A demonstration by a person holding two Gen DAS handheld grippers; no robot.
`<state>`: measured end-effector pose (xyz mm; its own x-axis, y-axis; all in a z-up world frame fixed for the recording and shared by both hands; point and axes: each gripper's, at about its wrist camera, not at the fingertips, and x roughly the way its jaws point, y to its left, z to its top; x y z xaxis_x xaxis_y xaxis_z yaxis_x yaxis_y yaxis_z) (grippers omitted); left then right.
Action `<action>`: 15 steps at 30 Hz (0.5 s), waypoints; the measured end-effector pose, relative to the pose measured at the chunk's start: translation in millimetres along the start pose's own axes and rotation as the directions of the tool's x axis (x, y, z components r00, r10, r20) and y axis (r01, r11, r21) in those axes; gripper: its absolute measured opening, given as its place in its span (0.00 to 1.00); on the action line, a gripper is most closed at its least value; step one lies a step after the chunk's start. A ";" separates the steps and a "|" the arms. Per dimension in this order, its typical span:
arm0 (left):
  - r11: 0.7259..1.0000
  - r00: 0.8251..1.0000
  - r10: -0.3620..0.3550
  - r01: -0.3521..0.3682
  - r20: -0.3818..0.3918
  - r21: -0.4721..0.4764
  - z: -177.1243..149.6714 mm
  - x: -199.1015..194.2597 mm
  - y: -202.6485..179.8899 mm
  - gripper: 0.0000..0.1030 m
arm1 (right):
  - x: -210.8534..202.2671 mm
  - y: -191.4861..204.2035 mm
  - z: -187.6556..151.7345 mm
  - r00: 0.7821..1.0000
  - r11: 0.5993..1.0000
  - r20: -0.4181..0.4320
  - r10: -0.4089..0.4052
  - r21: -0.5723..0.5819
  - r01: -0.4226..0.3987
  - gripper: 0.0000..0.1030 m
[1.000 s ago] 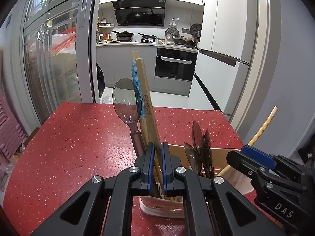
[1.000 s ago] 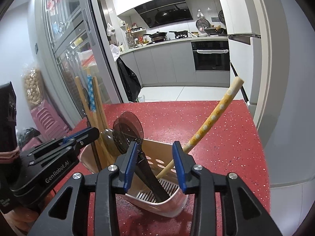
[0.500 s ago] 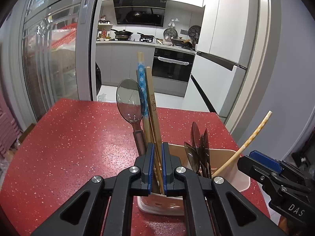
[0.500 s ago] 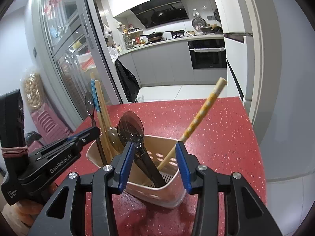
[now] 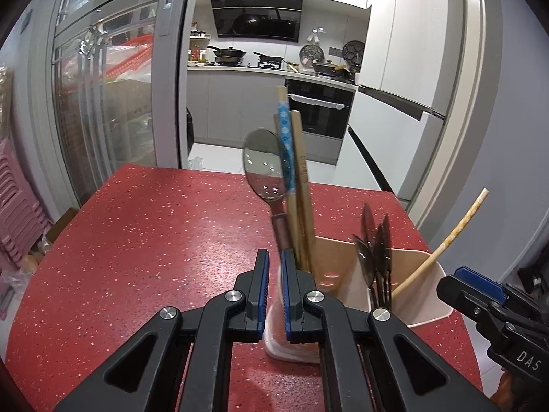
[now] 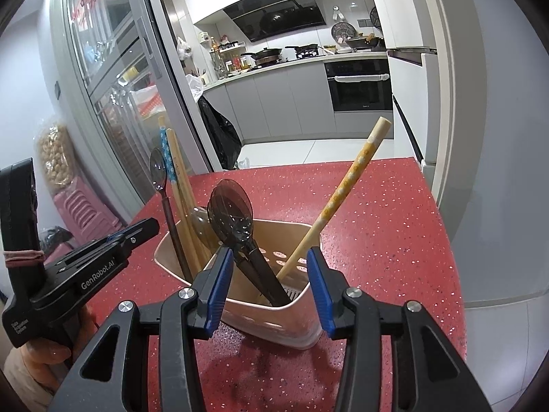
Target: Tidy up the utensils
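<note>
Your left gripper (image 5: 274, 276) sits at the near left end of the utensil caddy (image 5: 425, 295); its blue-padded jaws are almost together with only a thin gap, and nothing is held between them; the caddy's near corner shows through that gap. Your right gripper (image 6: 271, 283) hangs at the near side of the same caddy (image 6: 274, 230); its jaws are spread wide and hold nothing.

The beige caddy stands on the red speckled countertop (image 5: 154, 233). At its left end a metal spoon (image 5: 266, 171) stands bowl-up, just beside a bundle of wooden chopsticks (image 5: 302, 192), one of them wrapped in a blue patterned sleeve (image 5: 285, 151). In the middle of the caddy several dark spoons (image 5: 375, 250) stand close together; in your right wrist view the nearest dark spoon (image 6: 231, 211) leans toward you between the spread jaws. At the right end a single yellow patterned chopstick (image 6: 346, 192) leans out to the right, its top well above the rim.
</note>
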<state>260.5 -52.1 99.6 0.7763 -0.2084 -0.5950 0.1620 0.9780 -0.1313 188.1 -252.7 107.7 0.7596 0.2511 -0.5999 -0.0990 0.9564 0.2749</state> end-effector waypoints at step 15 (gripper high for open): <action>0.999 0.999 0.036 -0.037 0.039 0.004 -2.9 -6.9 5.1 1.00 | -0.7 -0.1 -0.7 1.000 1.000 -0.006 -0.005 0.002 0.005 0.47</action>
<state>254.3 -45.7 100.7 0.8046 -0.1723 -0.5683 0.1358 0.9850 -0.1064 187.1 -252.9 107.6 0.7559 0.2477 -0.6060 -0.0940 0.9571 0.2740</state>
